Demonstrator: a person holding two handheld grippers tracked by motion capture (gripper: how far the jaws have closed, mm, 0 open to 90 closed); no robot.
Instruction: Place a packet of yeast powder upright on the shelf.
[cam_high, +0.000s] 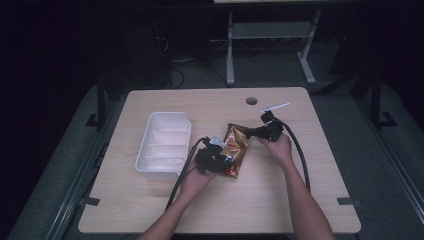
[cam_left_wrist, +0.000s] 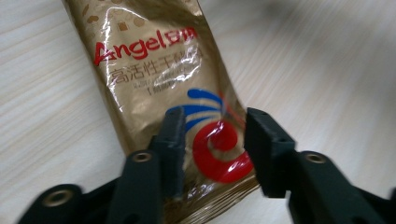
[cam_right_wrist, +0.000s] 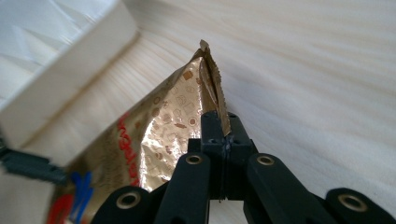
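The gold foil packet (cam_high: 236, 149) lies near the middle of the bench (cam_high: 280, 200), just to the 3 o'clock side of the white tray (cam_high: 163, 142), and both tongs are at it. The right tongs (cam_right_wrist: 220, 128) are pinched tight on the packet's crimped seal at the far corner, so that corner stands lifted like a tent; in the high view they (cam_high: 252, 133) sit at about 1 o'clock of the packet. The left tongs (cam_left_wrist: 212, 149) stand part open astride the near end, one pad resting over the printed face and the other just off the packet's edge, neither squeezing; from above they (cam_high: 225, 159) are at roughly 7 o'clock of the packet. The work in hand looks like passing the packet to the right tongs for a move towards the tray at 9 o'clock. To do it well, keep the right pinch square on the flat seal, not on the slippery pillowed body, since foil slides easily. Draw the left tongs straight back towards 6 o'clock, without dragging a pad across the film. Then raise the packet enough for its hanging end to clear the tray's rim, and carry it slowly, because a corner hold lets it swing.
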